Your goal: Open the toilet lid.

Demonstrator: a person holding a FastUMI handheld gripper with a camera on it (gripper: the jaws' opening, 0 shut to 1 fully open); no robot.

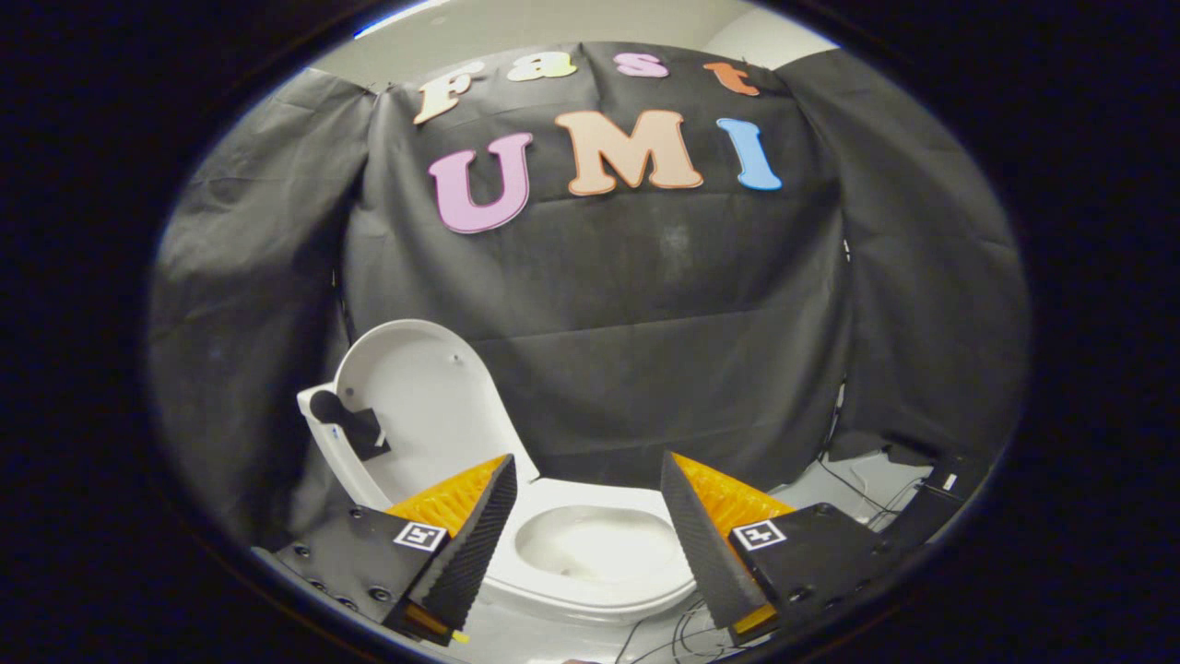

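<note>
A white toilet stands below and just ahead of my fingers. Its lid [419,397] is raised upright, leaning back against the cistern [323,433] on the left. The seat [590,590] lies flat and the bowl [595,544] shows between my fingers. My gripper [588,466] hangs open above the seat with nothing between its fingers. The left finger [475,539] and the right finger [701,544] have black ribbed pads and orange backs. A dark patch sits on the cistern beside the lid.
Black cloth covers the booth wall behind the toilet. Thin cables [857,493] run over the pale floor to the right of the seat, beside a dark fixture [931,480]. More wires lie on the floor in front of the bowl.
</note>
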